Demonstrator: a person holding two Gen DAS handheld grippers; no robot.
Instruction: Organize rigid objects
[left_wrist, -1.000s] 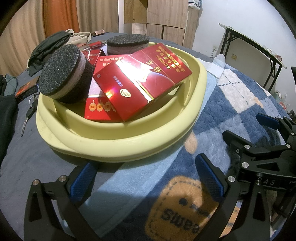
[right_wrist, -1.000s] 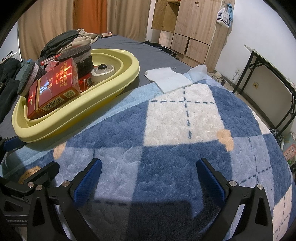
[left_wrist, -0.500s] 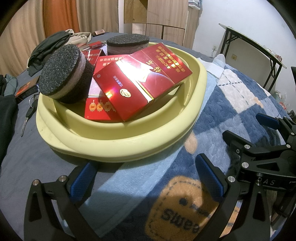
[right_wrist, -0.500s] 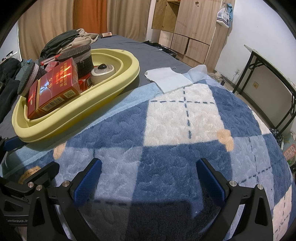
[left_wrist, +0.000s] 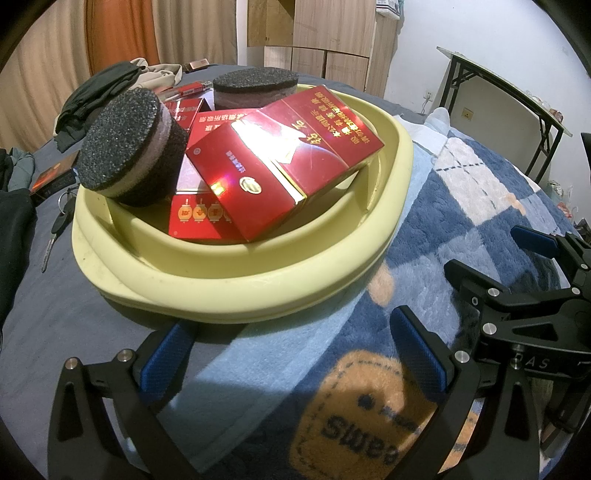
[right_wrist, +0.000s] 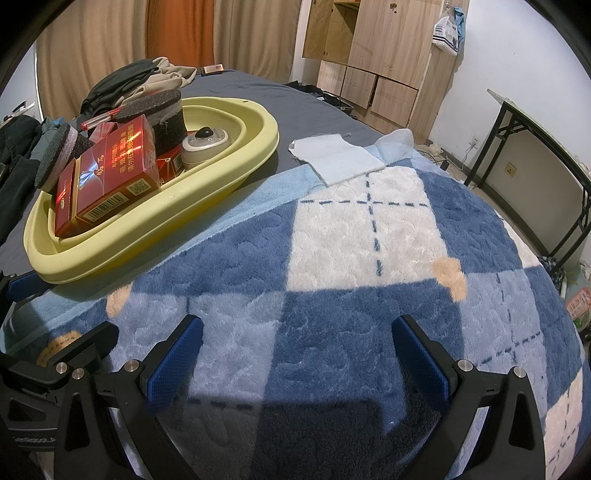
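Note:
A pale yellow oval basin (left_wrist: 236, 291) (right_wrist: 236, 170) rests on the bed and holds several things. On top lies a shiny red carton (left_wrist: 284, 162) (right_wrist: 107, 177), with flatter red boxes (left_wrist: 199, 218) beneath it. Two round black sponge pucks (left_wrist: 129, 147) (left_wrist: 255, 88) and a small grey round device (right_wrist: 207, 144) sit in it too. My left gripper (left_wrist: 291, 350) stands open just in front of the basin's near rim, holding nothing. My right gripper (right_wrist: 295, 354) is open over the blue checked blanket, right of the basin.
A blue and white plush blanket (right_wrist: 369, 240) covers the near bed, with a light blue cloth (right_wrist: 340, 158) on it. Dark clothes (left_wrist: 99, 88), keys (left_wrist: 55, 229) and a red pen (left_wrist: 184, 90) lie left of the basin. A folding table (right_wrist: 535, 147) and wooden cabinets (right_wrist: 384, 55) stand behind.

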